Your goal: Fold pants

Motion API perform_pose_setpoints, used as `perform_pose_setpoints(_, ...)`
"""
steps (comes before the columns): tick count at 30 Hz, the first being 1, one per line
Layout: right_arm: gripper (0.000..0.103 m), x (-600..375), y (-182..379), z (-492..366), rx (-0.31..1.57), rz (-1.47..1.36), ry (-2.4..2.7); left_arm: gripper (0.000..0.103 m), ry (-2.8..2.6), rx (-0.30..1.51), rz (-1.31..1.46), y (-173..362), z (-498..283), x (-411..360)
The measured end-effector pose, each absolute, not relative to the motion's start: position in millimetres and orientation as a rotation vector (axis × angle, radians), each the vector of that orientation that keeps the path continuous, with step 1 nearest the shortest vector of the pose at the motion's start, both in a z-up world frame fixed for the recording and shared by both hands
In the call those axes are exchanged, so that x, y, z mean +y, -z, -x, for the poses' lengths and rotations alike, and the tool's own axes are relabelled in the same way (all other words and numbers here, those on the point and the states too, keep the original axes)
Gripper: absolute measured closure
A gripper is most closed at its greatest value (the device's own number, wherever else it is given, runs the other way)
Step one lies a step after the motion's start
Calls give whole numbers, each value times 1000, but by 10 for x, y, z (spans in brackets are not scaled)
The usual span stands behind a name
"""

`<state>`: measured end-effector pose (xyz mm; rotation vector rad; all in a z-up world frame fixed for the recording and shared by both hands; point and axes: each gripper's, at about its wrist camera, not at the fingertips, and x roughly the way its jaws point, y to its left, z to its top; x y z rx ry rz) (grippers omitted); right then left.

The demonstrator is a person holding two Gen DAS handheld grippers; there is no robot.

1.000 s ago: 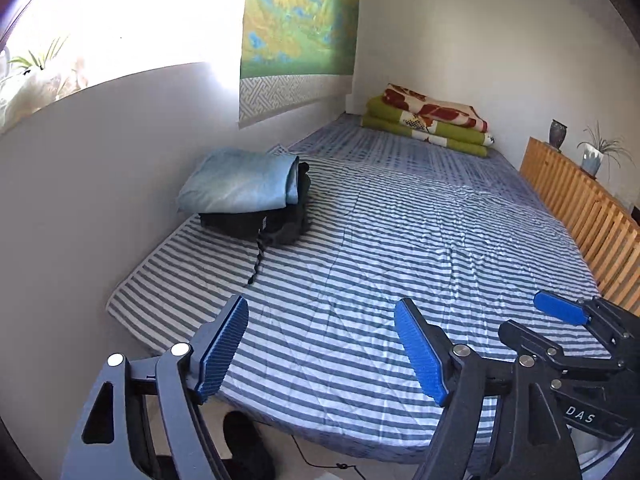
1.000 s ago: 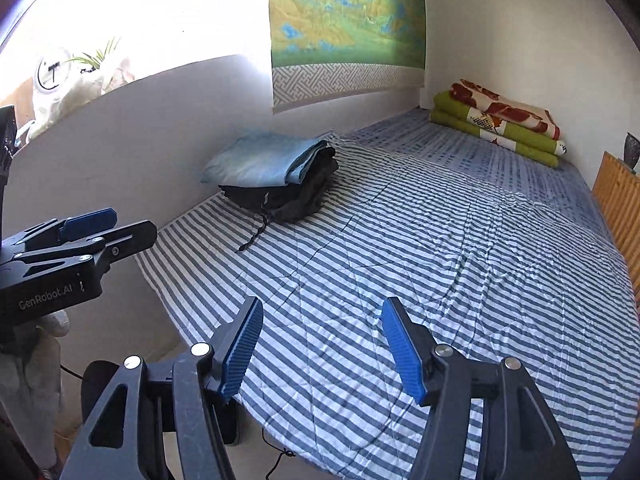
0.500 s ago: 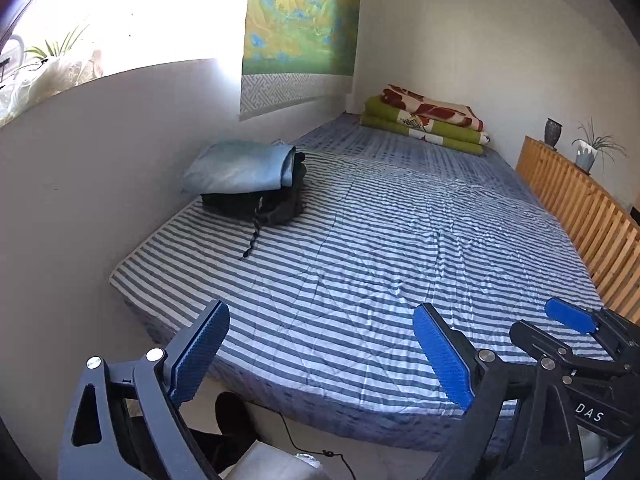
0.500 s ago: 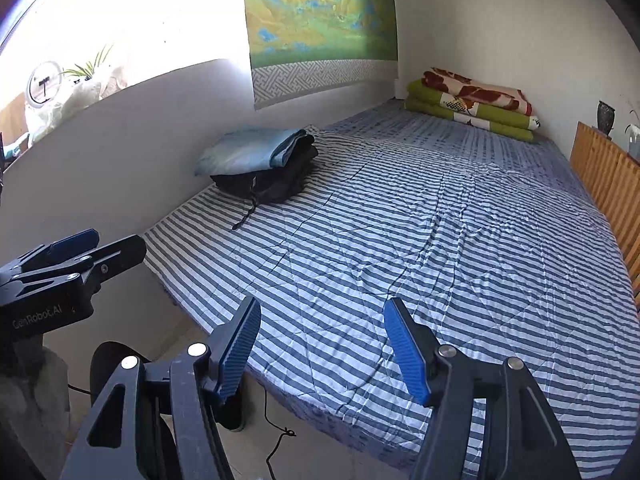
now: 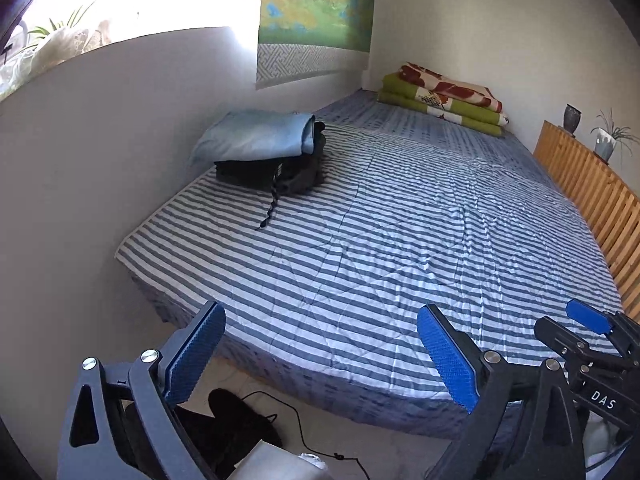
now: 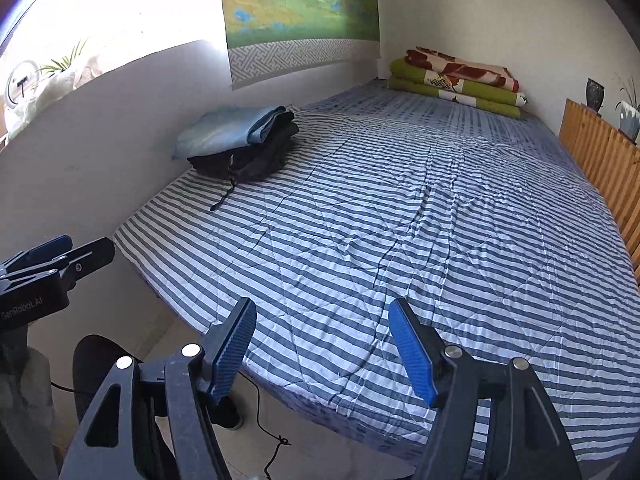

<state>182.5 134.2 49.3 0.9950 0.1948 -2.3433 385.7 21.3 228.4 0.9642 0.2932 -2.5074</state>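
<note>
"DAS" marks the right tongs; "GenRobot.AI" the left tongs.

A bed with a blue-and-white striped cover fills the room, with folded green and red-patterned blankets stacked at its far end against the wall. A green and yellow wall hanging hangs above the bed's left side, and a slatted wooden board runs along the right side, with a dark vase and a potted plant behind it. A black cable trails over the floor below the bed's near edge.
</note>
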Motion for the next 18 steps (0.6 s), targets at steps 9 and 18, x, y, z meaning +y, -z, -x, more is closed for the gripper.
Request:
perform_pose_setpoints(9, 38, 1290, -500, -1854, 251, -963, 2354, 5, 2489, 300, -953, -2239, -3824, 148)
perform_pose_setpoints(18, 38, 1311, -468, -1816, 261, -977, 2357, 5, 2498, 297, -959, -2204, -3753, 156)
